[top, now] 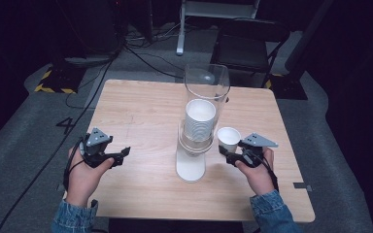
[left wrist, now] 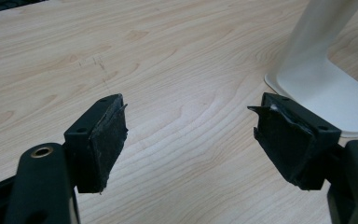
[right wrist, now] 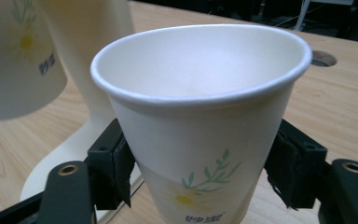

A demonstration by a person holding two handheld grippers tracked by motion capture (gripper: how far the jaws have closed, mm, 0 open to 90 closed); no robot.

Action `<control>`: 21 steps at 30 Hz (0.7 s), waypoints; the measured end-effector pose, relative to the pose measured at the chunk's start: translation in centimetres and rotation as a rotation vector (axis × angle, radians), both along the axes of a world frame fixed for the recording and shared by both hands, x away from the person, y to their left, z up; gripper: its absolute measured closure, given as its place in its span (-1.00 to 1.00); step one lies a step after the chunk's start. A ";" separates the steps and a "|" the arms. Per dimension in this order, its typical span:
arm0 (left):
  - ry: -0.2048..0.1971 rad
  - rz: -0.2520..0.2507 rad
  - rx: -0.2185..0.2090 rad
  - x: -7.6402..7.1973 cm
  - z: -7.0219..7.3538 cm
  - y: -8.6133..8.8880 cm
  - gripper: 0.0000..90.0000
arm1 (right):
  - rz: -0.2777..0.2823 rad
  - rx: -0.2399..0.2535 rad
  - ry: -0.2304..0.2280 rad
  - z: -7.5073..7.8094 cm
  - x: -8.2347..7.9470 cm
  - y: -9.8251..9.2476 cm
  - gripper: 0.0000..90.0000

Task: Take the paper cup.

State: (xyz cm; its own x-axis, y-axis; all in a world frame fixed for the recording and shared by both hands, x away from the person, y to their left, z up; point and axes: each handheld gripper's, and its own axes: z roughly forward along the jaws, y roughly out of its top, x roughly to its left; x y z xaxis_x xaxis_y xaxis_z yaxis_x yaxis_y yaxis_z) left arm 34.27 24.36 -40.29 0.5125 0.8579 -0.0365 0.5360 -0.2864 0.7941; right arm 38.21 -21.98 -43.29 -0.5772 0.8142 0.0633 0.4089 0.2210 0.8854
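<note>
Pale wooden table (top: 141,111) carries a cup dispenser (top: 193,145); just right of it the right gripper (top: 229,154) clamps an upright paper cup (right wrist: 200,121); left gripper (left wrist: 191,135), left of it, gapes empty.

One table (top: 141,111), one cup dispenser (top: 191,167) holding one stack of cups (top: 200,121), one loose paper cup (top: 228,138), two grippers.

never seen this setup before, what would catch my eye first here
The tall clear cup dispenser at the table's centre, on a white stand and loaded with stacked paper cups. Just right of it, the right hand-held gripper holds one upright paper cup with a flower print; the left hand-held gripper is open.
</note>
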 end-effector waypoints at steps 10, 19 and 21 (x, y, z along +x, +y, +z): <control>0.009 0.010 0.005 -0.3 -0.3 0.2 -0.45 | -0.061 0.064 -0.030 1.6 1.2 -3.4 -0.28; 0.023 0.022 0.014 -0.8 -0.7 0.6 -0.45 | -0.157 -0.026 -0.065 1.0 3.1 -4.9 -0.29; 0.024 0.028 0.014 -0.9 -0.8 0.8 -0.45 | -0.184 -0.037 -0.065 0.6 3.5 -5.1 -0.29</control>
